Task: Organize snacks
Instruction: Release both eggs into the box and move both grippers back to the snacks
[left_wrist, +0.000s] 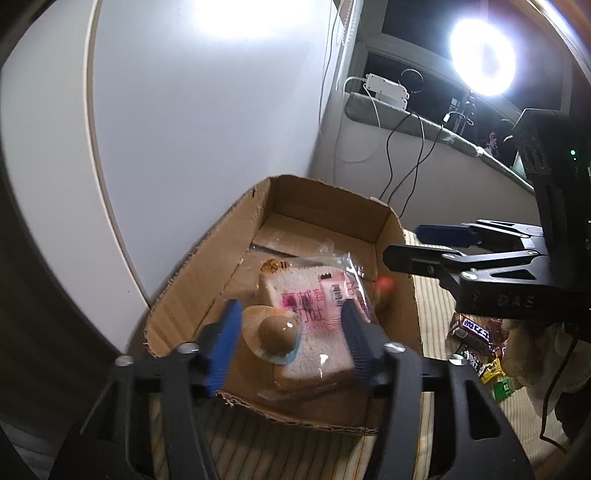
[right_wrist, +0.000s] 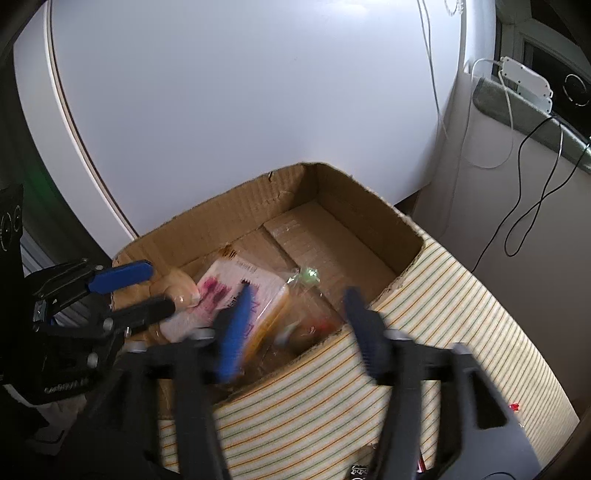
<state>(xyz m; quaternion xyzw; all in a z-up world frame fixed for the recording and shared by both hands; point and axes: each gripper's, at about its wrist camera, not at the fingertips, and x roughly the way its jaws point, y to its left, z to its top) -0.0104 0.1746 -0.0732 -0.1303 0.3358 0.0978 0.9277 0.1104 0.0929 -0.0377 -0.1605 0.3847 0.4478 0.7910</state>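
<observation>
Right gripper smeared with motion blur, its fingers hiding part of the clear packet; candy bars half tucked behind the black frame, labels unreadable.

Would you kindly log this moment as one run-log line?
left gripper: open over box | right gripper: open, empty | in box: toast pack, small bun | loose snacks on cloth
</observation>
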